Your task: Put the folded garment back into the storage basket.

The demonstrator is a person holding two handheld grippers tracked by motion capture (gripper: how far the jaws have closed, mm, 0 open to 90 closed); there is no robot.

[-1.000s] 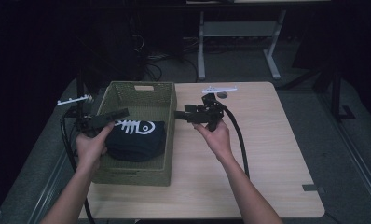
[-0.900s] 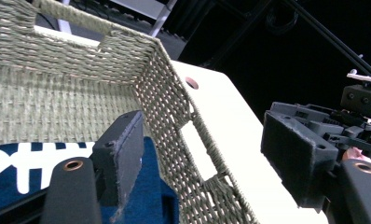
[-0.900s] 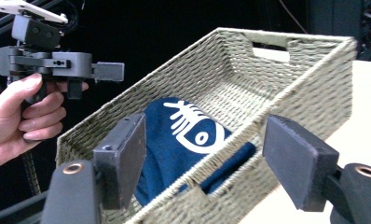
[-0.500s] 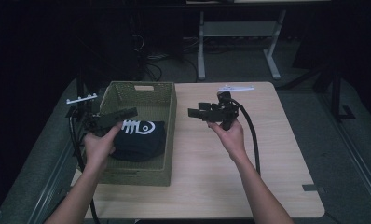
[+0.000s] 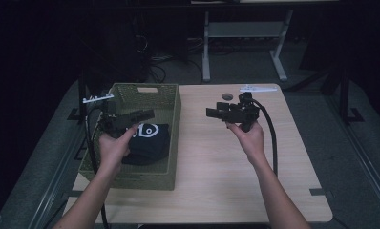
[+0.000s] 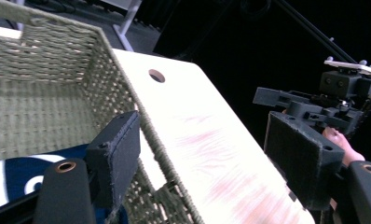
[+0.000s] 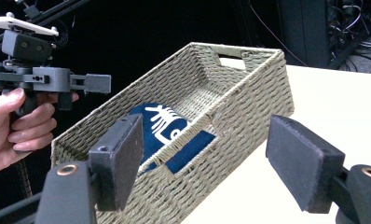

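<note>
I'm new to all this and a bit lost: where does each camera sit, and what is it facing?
High view: above the table, looking down; both forearms enter below.
Left gripper view: on the left tongs, facing the basket and the right tongs.
Right gripper view: on the right tongs, facing the left tongs.
All share the basket.

My desk has a light wood top with a round cable hole. Beyond it: grey floor, a white metal frame, tangled cables. Surroundings are dark.
</note>
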